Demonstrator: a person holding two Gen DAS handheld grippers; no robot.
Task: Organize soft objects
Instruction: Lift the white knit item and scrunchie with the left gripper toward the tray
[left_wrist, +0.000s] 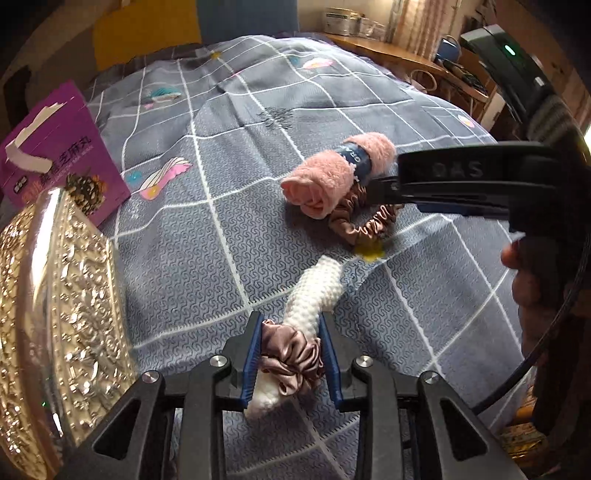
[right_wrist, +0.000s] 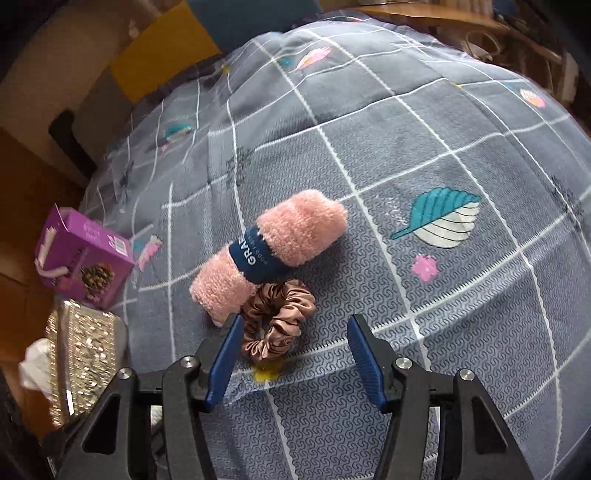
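A person stands over a bed covered by a grey checked quilt (right_wrist: 443, 155), holding a two-finger gripper in each hand. The left gripper (left_wrist: 291, 347) is clamped on a white knitted roll (left_wrist: 314, 291) ringed by a mauve satin scrunchie (left_wrist: 295, 354); its blue pads press both sides of the bundle, and the far end of the roll trails onto the quilt. The right gripper (right_wrist: 295, 354) has its jaws apart with nothing between them, hovering just above a bronze satin scrunchie (right_wrist: 277, 321) that lies touching a rolled pink towel (right_wrist: 273, 251) banded in navy. At the left edge of the bed sit a shiny embossed tray (left_wrist: 55, 295) and, just behind it, a purple box (left_wrist: 62, 155). The tray looks like the likely place for the soft things, though that is a guess. To do this step well, the left hand should keep its squeeze firm, since satin is slippery and the roll could slide out, and lift the trailing end clear before carrying it. The right hand should straddle the scrunchie's near loop, press slightly into the quilt, and close without catching the towel or the quilt cloth.
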